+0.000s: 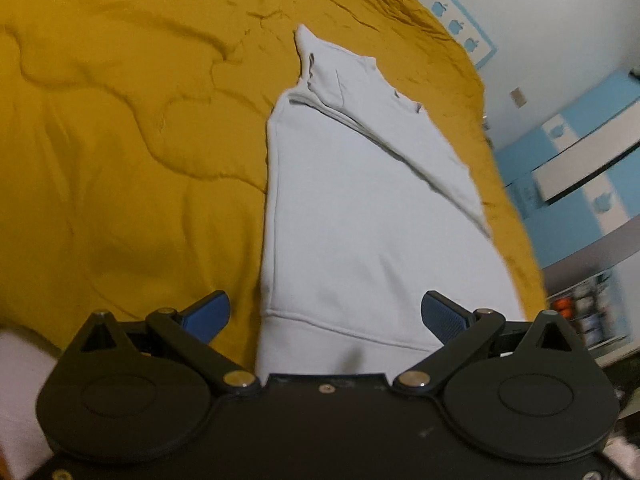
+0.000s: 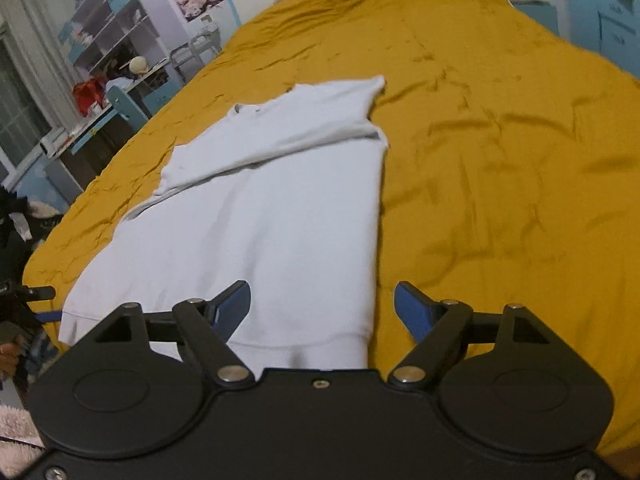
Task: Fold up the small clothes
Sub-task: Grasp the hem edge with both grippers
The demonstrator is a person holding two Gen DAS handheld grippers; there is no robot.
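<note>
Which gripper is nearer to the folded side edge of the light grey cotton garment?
Right. The right gripper hangs above the light grey cotton garment with that edge between its open fingers. The left gripper is open over the hem, nearer the opposite side.

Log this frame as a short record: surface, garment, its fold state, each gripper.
surface: mustard yellow bedspread, wrinkled
garment: pale grey sweatshirt lying flat, hem toward the cameras
fold state: one side and a sleeve already folded across the body
left gripper: open, above the hem, holding nothing
right gripper: open, above the hem near the garment's folded edge, holding nothing
background: shelves beyond the bed
</note>
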